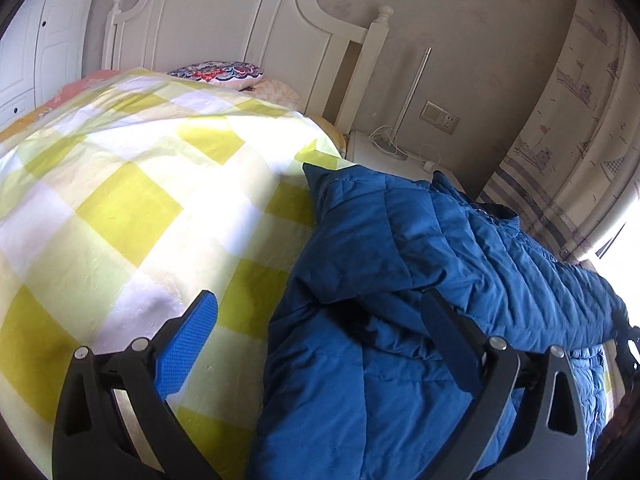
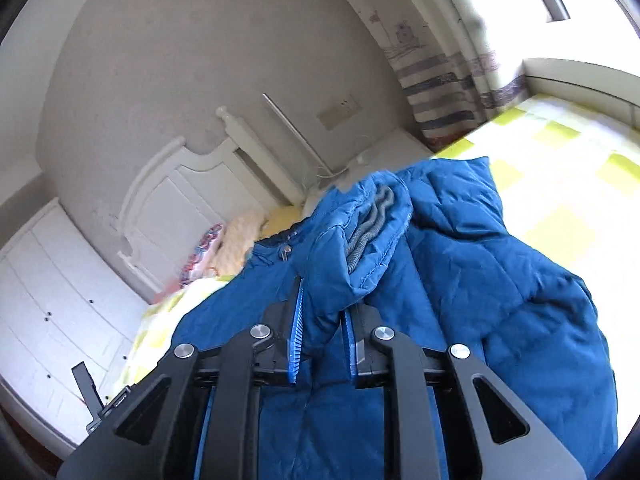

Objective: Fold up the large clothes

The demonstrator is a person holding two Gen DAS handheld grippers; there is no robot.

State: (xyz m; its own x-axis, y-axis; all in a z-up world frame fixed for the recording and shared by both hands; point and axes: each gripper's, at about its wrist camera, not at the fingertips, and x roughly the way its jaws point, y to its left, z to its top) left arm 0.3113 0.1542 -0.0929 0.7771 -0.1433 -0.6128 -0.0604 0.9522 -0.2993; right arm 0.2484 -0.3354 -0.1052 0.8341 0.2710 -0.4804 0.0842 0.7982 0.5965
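A blue quilted jacket (image 1: 400,280) lies rumpled on the bed's yellow-and-white checked cover (image 1: 132,208). My left gripper (image 1: 320,298) stands open wide over the jacket's left edge. Its left finger (image 1: 188,348) hangs above the bare cover, and its right finger (image 1: 448,340) rests against a fold of the jacket. In the right wrist view my right gripper (image 2: 320,312) is shut on a sleeve of the jacket (image 2: 500,300). The blue fabric is pinched between both pads. The sleeve's end with its grey ribbed cuff (image 2: 372,220) sticks up just past the fingertips.
A white headboard (image 1: 224,20) and a patterned pillow (image 1: 220,74) are at the far end of the bed. A white nightstand (image 1: 384,156) with a lamp pole and cables stands beside it. A curtain (image 1: 580,140) hangs at right, and white wardrobe doors (image 2: 52,300) are at left.
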